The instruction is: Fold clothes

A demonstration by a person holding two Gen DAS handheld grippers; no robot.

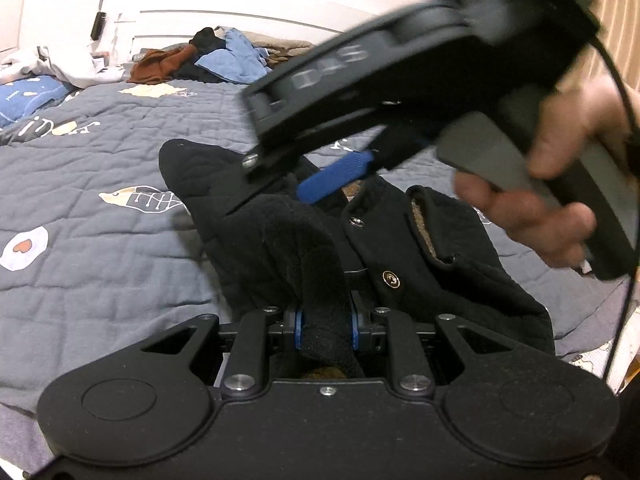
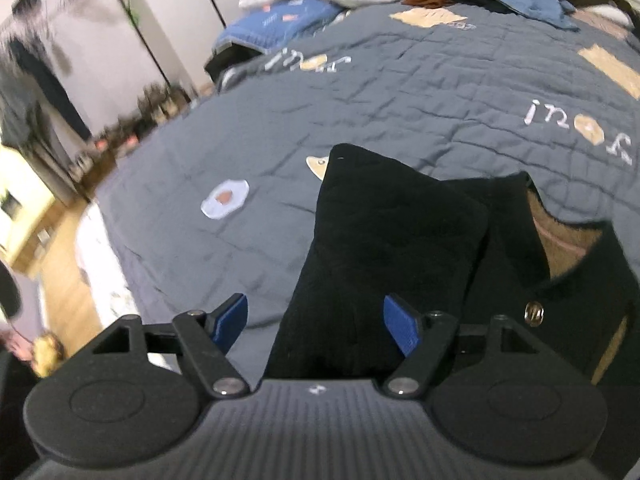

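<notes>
A black jacket [image 1: 400,248] with metal buttons and a brown fleece lining lies on the grey quilt [image 1: 100,152]. At the bottom of the left wrist view, my left gripper [image 1: 326,328] is shut on a raised fold of the jacket's black cloth. A hand holds my right gripper [image 1: 280,196] above the jacket's far part, one blue pad [image 1: 340,174] showing. In the right wrist view the right gripper [image 2: 316,326] is open, its blue pads wide apart. The folded black sleeve [image 2: 392,240] lies under and between them, and neither pad presses on it.
A pile of brown, blue and black clothes [image 1: 224,56] sits at the far end of the bed [image 2: 400,92]. A blue pillow [image 2: 280,20] lies at the back left. The bed's left edge drops to a wooden floor [image 2: 68,280], with a clothes rack [image 2: 32,60] beyond.
</notes>
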